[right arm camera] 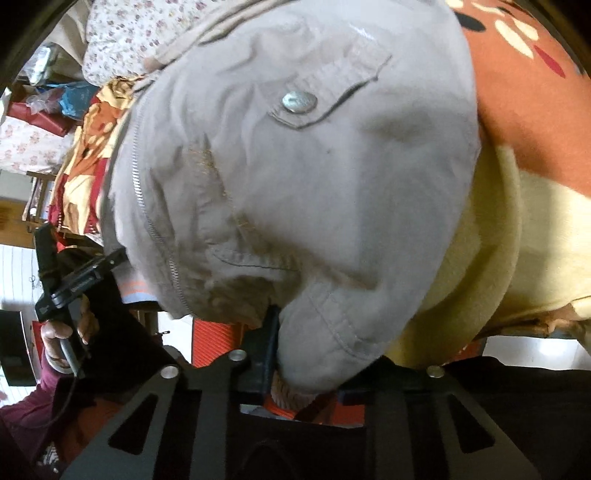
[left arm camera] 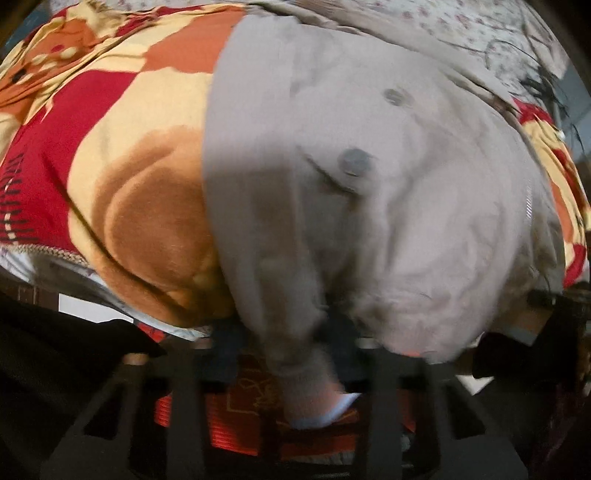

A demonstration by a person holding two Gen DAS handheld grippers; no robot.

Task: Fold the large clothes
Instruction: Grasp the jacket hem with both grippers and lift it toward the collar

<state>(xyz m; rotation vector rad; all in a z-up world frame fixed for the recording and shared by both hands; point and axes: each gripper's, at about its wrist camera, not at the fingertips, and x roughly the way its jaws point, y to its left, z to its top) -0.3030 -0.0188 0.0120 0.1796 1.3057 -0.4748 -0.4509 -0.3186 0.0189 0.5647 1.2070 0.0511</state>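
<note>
A beige jacket [left arm camera: 369,184] with metal snap buttons and a zipper lies on a red, orange and yellow blanket [left arm camera: 122,147]. My left gripper [left arm camera: 295,354] is shut on the jacket's near edge, with cloth bunched between its jaws. In the right wrist view the jacket [right arm camera: 295,177] fills the frame, its pocket flap and snap up top. My right gripper [right arm camera: 291,362] is shut on a folded hem of the jacket. The left gripper [right arm camera: 79,280] and the hand holding it show at the left edge of that view.
The blanket [right arm camera: 535,184] covers a bed. A floral-print fabric [left arm camera: 461,33] lies at the far side beyond the jacket. Clutter and bags [right arm camera: 55,99] sit past the bed at the upper left of the right wrist view. White floor [right arm camera: 14,266] shows below.
</note>
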